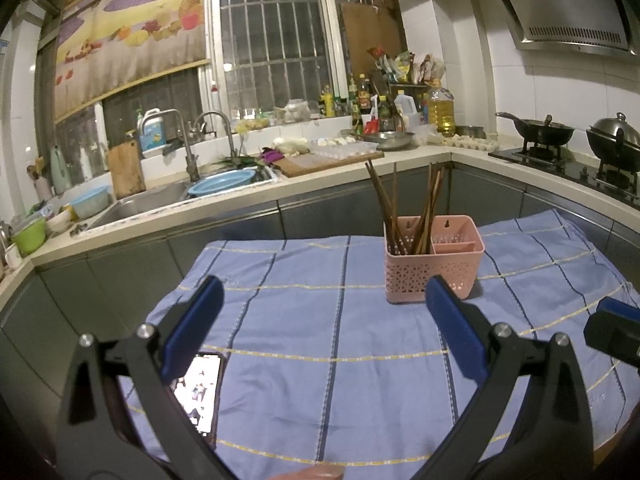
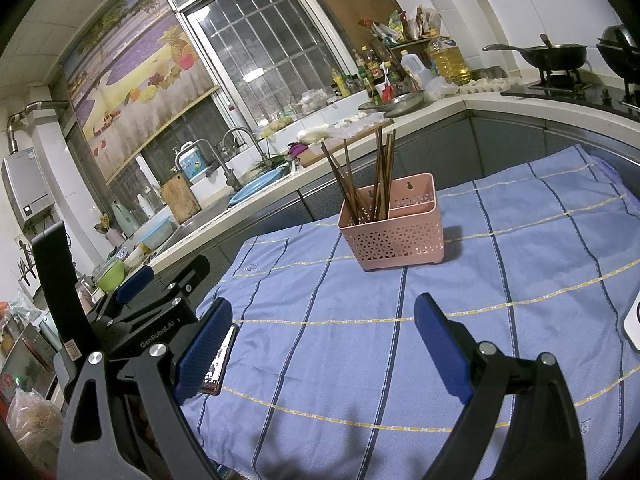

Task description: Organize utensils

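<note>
Currently listed: left gripper [image 1: 324, 316] and right gripper [image 2: 324, 340], fingers spread, nothing held. Pink caddy [image 1: 434, 268] is stood on blue cloth [image 1: 320, 340]; chopsticks [image 1: 404, 204] are held upright in, seemingly, its larger compartment.

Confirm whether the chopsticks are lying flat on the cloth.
No: the chopsticks stand upright in the pink basket on the blue cloth.

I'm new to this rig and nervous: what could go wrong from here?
The chopsticks lean loosely in one compartment of the light pink caddy; bumping them might tip it. The phone lies beside the open left tongs and could get knocked. The wrinkled blue cloth might slide if dragged.
</note>
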Demonstrator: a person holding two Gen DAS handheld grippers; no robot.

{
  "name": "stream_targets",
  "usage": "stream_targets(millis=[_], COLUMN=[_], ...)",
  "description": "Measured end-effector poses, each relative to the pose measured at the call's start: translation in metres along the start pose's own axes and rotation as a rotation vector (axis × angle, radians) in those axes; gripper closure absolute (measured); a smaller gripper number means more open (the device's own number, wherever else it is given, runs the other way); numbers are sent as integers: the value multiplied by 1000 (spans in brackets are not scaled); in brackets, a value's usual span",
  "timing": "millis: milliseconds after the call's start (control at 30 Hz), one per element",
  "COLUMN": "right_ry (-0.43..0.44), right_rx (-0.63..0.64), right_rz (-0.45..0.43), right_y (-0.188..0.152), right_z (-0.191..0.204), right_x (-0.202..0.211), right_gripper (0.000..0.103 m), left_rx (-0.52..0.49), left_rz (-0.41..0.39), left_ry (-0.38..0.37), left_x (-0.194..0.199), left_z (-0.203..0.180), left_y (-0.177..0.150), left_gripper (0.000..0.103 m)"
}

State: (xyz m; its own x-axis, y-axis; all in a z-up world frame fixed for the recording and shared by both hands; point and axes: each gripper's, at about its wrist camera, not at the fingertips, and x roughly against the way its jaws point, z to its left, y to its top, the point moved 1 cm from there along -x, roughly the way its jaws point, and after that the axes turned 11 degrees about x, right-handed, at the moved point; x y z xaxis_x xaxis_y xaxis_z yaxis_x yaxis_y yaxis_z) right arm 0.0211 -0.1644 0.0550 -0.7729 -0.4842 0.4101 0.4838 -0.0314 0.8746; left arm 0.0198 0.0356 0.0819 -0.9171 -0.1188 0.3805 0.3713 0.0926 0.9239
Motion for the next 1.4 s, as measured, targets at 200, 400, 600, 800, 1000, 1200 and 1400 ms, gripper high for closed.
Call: stream_targets(millis=[200, 400, 600, 800, 1000, 1200, 1400], right_ry=[1, 0, -1, 0, 0, 0, 0], right_rx=[1, 2, 3, 3, 1, 1, -1], right_rz=[0, -1, -2, -2, -3, -2, -4], right_y=[0, 0, -1, -1, -1, -1, -2], right_z=[2, 2, 6, 6, 4, 3, 4], right_x=[0, 0, 0, 0, 1, 1, 1], right_gripper=[12, 12, 12, 12, 12, 12, 12], left_rx=[-1, -4, -2, -3, -4, -4, -6], left_rz=[-1, -6, -4, -8, -8, -10, -10], left_ry=[0, 0, 0, 1, 1, 2, 2], left_x=[0, 2, 2, 2, 2, 2, 3], left_z=[-1, -2, -2, -3, -4, -4, -5], left_y=[0, 3, 2, 1, 2, 2, 1], left_gripper=[6, 6, 6, 6, 6, 6, 6])
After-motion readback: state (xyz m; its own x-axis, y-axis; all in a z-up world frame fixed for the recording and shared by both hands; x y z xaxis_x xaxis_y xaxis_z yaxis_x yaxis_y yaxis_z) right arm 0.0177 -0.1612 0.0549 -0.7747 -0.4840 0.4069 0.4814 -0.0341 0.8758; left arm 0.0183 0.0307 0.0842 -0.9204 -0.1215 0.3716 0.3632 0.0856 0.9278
